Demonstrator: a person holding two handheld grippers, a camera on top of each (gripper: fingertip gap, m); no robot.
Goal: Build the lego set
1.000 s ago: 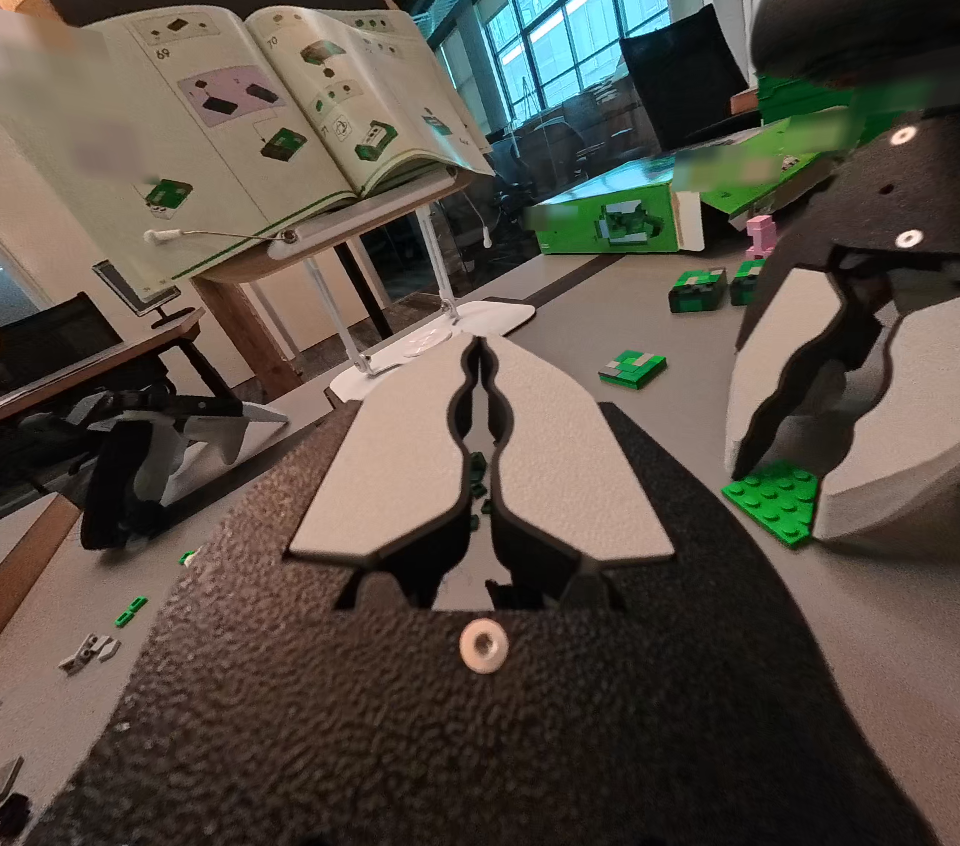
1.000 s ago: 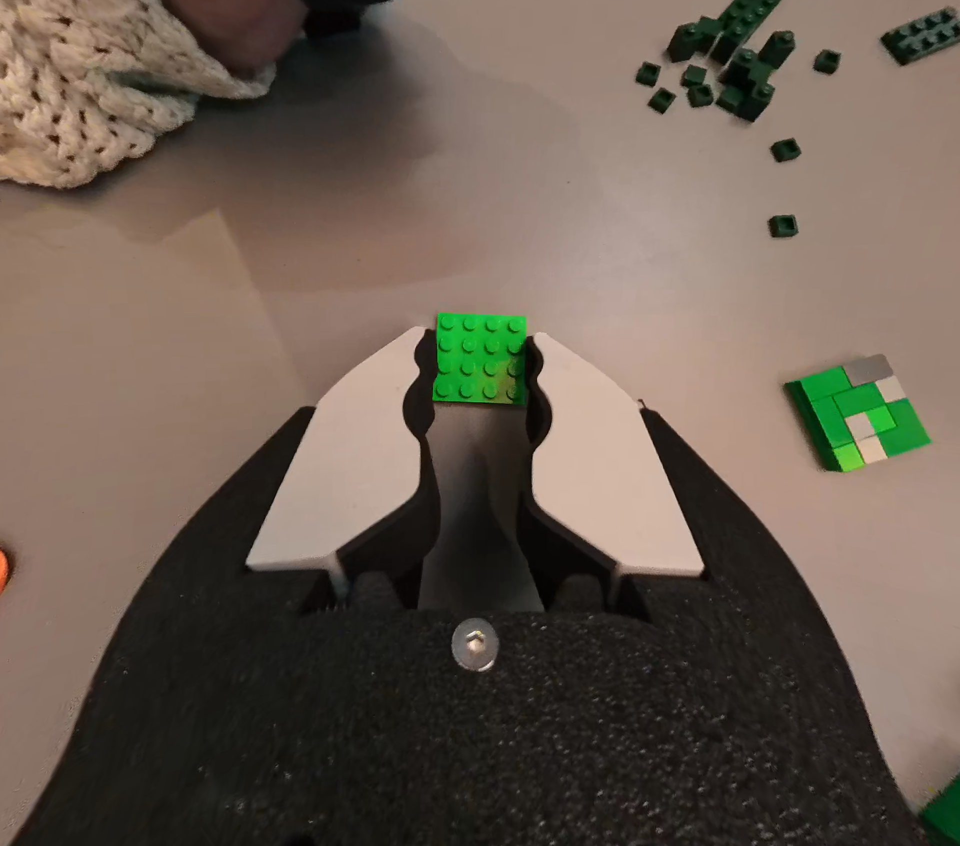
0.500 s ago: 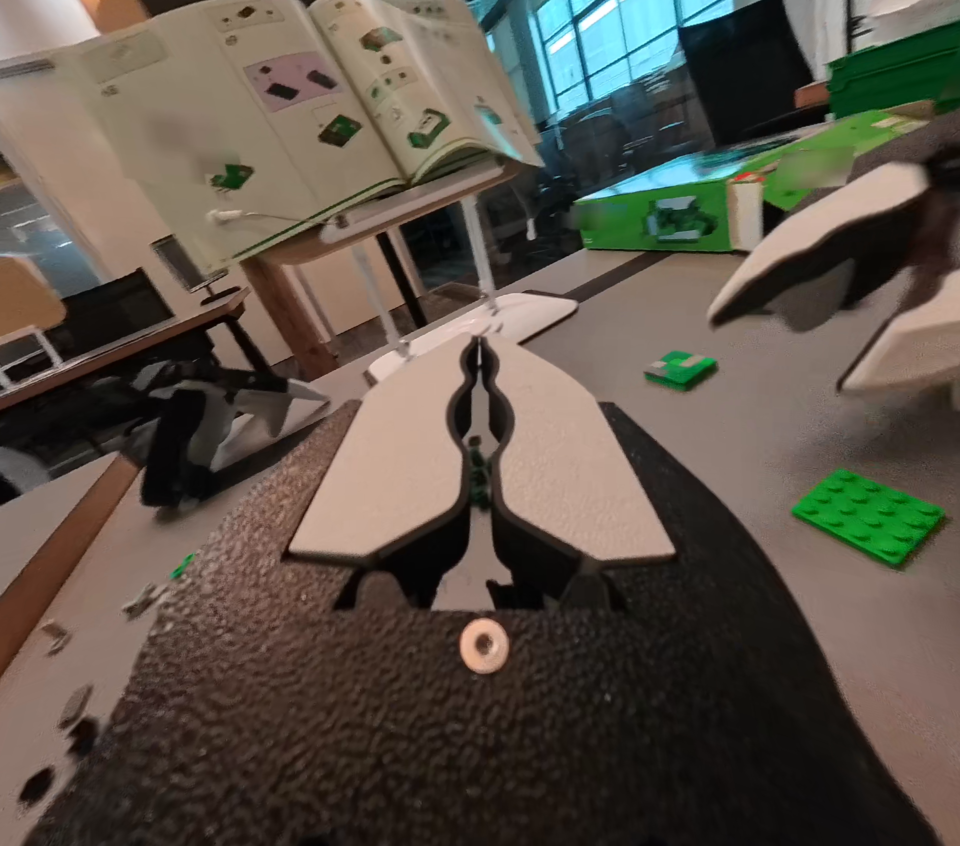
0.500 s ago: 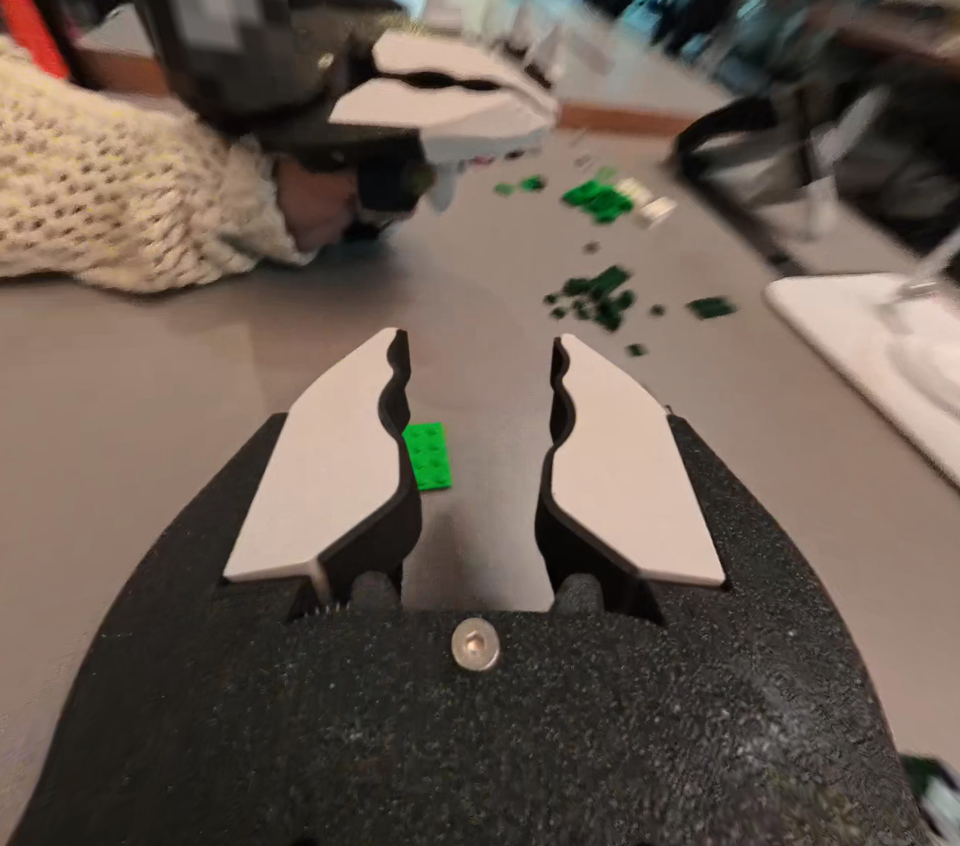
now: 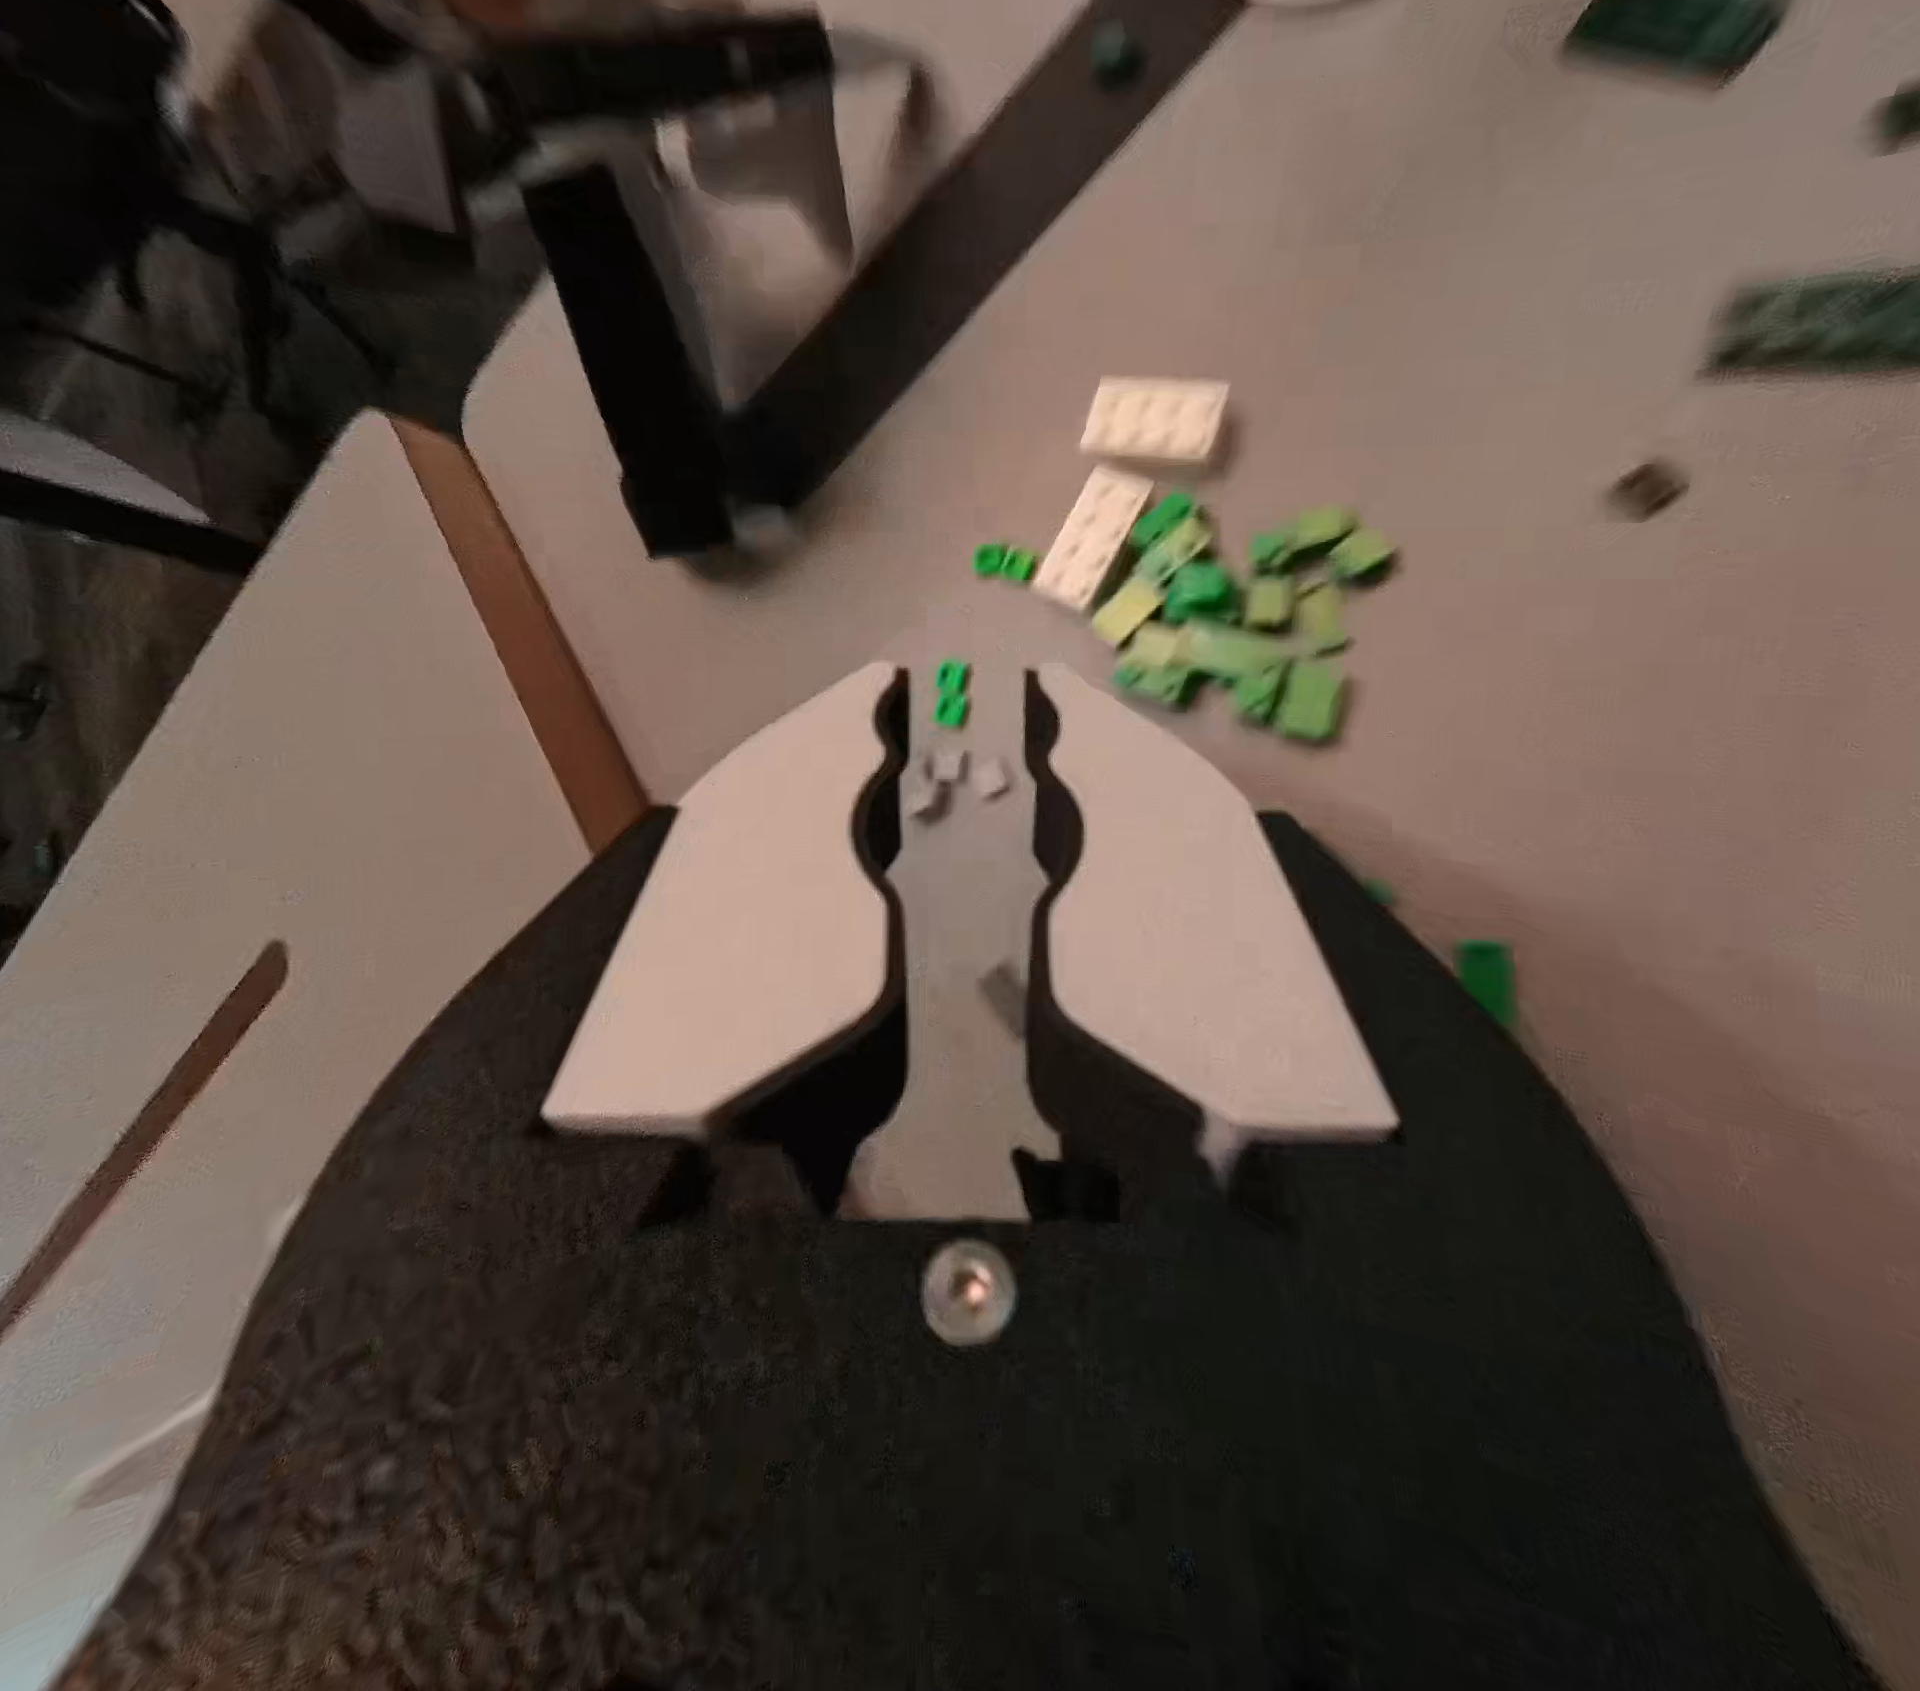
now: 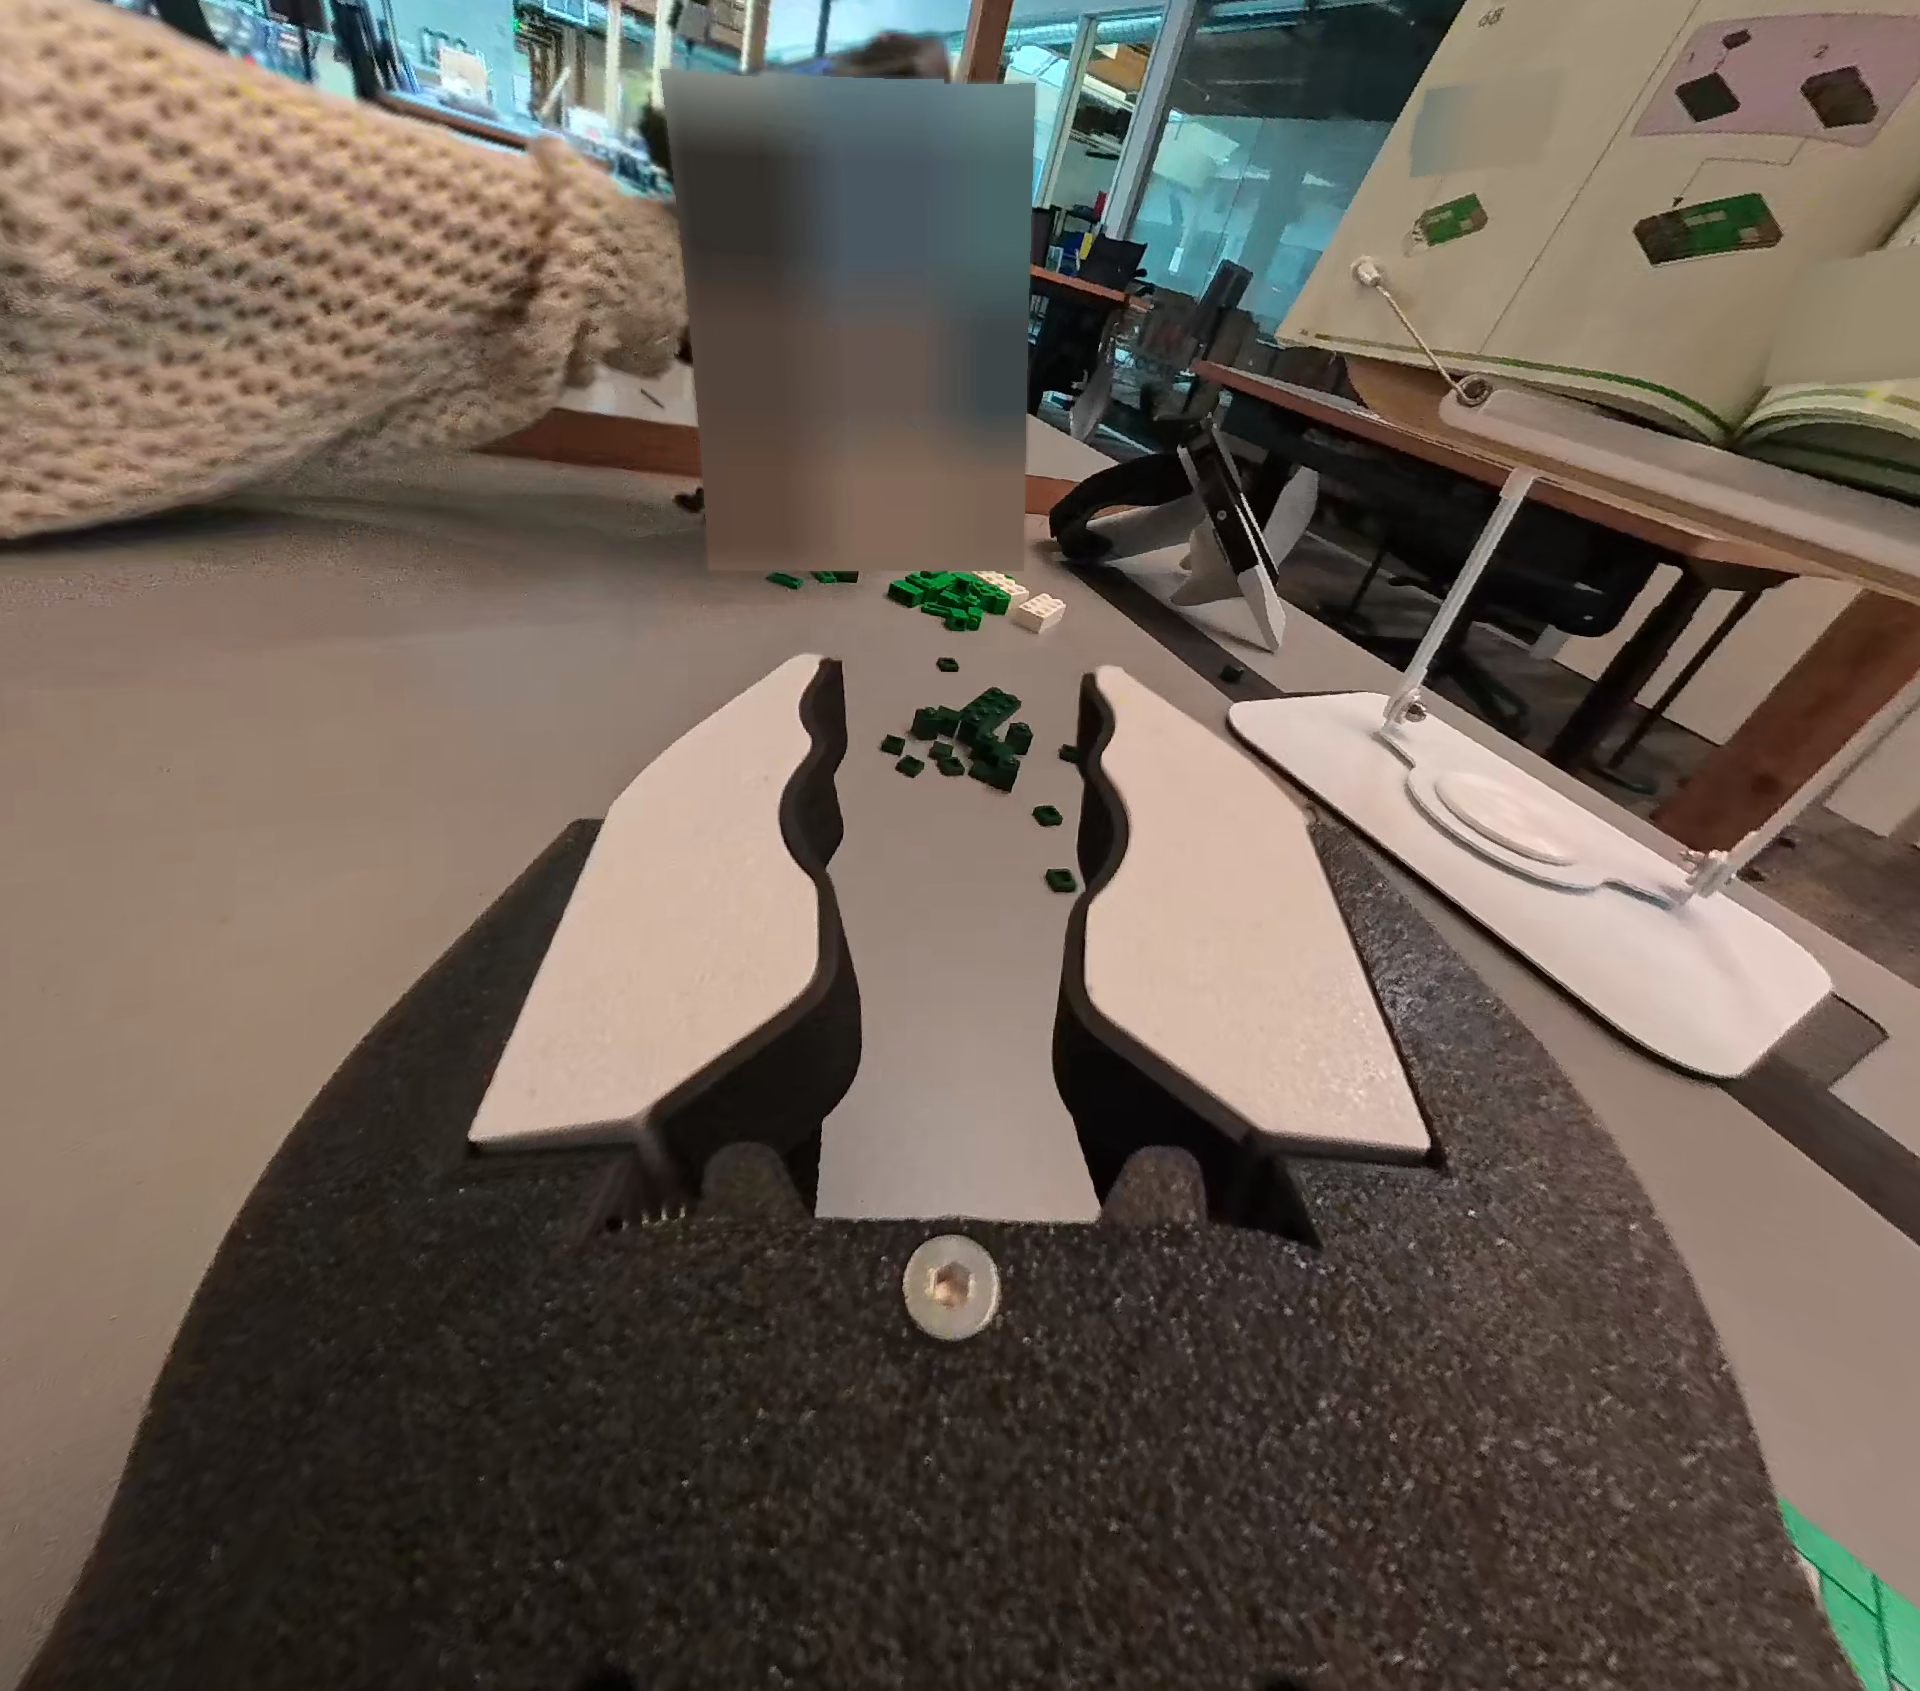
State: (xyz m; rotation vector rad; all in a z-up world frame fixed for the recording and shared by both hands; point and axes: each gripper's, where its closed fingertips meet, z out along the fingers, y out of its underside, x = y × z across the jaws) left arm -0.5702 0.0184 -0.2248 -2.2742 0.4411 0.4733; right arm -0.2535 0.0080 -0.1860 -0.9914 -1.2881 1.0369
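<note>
My left gripper (image 5: pixel 961 675) is open and empty, tilted down over the grey table; this view is blurred. Between its tips lie a small bright green piece (image 5: pixel 951 691) and a few small grey tiles (image 5: pixel 951 779). A pile of light green pieces (image 5: pixel 1236 633) and two white bricks (image 5: pixel 1153 415) lie just ahead to the right. My right gripper (image 6: pixel 961 670) is open and empty, held low and level. A scatter of small dark green pieces (image 6: pixel 977 737) lies just past its tips. The light green pile (image 6: pixel 945 597) lies farther off.
The open instruction book (image 6: pixel 1662 135) rests on a stand whose white base (image 6: pixel 1507 862) sits at the right. A knitted sleeve (image 6: pixel 260 270) reaches across at the left. A spare gripper (image 6: pixel 1195 519) lies on the neighbouring table. Two dark green plates (image 5: pixel 1818 322) lie at the right. The left gripper's tips are roughly 35 cm from the right gripper's. The stand whose white base (image 6: pixel 1507 862) is about equally far from each gripper, around 30 cm.
The left gripper has opened and swung down toward the light green pile. The right gripper let go of the bright green plate, lifted off it and now faces the dark green pieces.
</note>
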